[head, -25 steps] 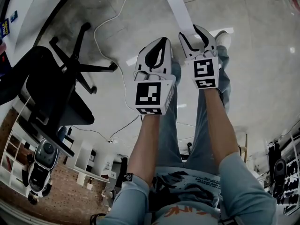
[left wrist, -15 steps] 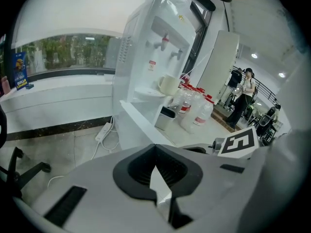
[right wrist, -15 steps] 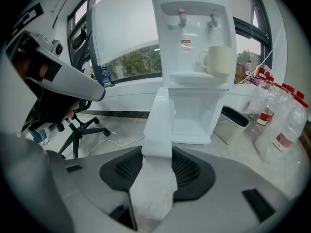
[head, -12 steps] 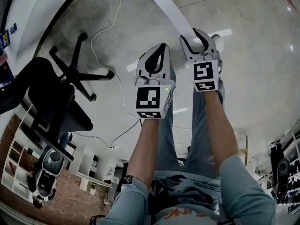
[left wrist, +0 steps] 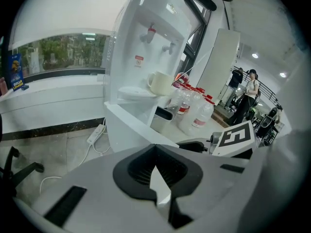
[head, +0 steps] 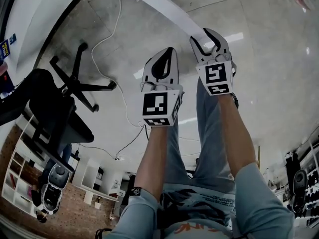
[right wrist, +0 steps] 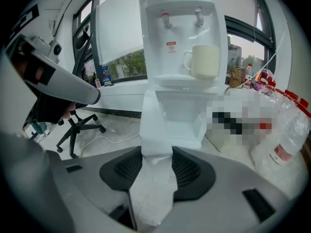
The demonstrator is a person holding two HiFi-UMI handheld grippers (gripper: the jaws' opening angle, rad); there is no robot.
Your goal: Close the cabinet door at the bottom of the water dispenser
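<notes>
The right gripper (right wrist: 154, 166) has its jaws pressed onto the edge of the white cabinet door (right wrist: 156, 123). Straight ahead of them rises the water dispenser (right wrist: 181, 30), with a mug (right wrist: 205, 61) under its taps.

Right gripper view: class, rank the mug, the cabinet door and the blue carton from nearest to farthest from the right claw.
1. cabinet door, between the jaws of the right claw.
2. mug, ahead and right of centre, on the water dispenser.
3. blue carton, back left, on the window sill.
</notes>
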